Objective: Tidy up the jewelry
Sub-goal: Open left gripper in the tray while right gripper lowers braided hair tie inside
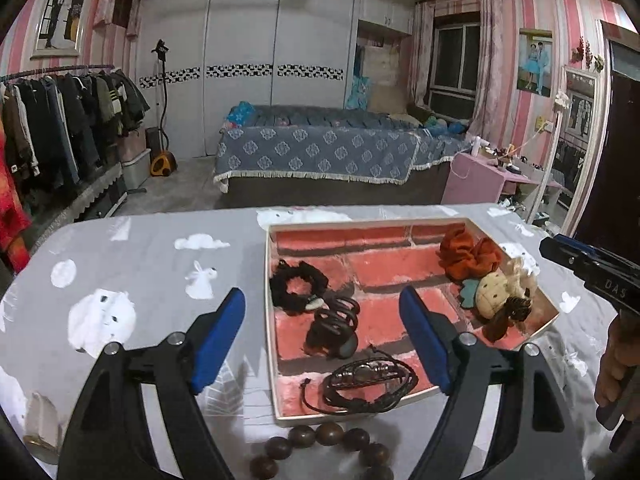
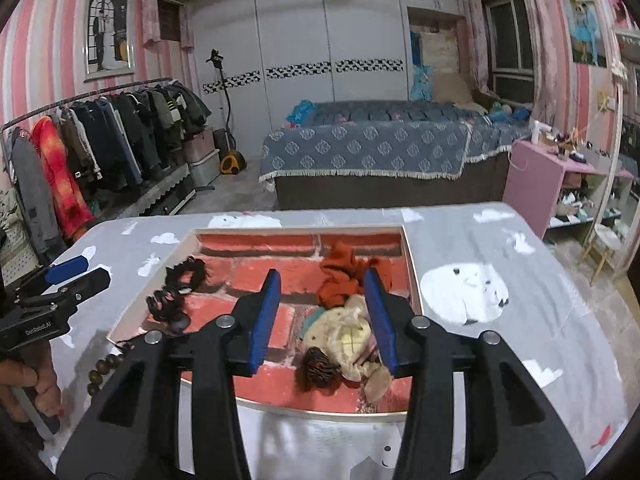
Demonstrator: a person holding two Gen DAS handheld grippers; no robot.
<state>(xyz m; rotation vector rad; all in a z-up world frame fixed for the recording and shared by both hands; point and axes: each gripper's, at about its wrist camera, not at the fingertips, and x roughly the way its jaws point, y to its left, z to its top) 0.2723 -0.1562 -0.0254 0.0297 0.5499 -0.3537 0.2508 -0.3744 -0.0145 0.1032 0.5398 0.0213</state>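
Observation:
A shallow white box [image 1: 276, 364] with a red brick-pattern floor sits on the table [image 1: 140, 264]. It holds a black scrunchie [image 1: 298, 286], a dark claw hair clip [image 1: 334, 330], a black leather bracelet [image 1: 370, 384], an orange scrunchie [image 1: 468, 256] and a doll-shaped hair tie [image 1: 500, 296]. A brown wooden bead bracelet [image 1: 328, 448] lies on the table just in front of the box. My left gripper [image 1: 322, 334] is open, hovering above the box's near left part. My right gripper [image 2: 324, 316] is open, above the doll hair tie [image 2: 344, 336] and orange scrunchie [image 2: 340, 276].
The table has a grey cloth with white cloud and rabbit prints [image 2: 464, 288]. Beyond it are a bed [image 1: 320, 148], a clothes rack [image 1: 60, 120] at left and a pink side table [image 1: 480, 176] at right. A small tan object [image 1: 40, 420] lies near the table's front left.

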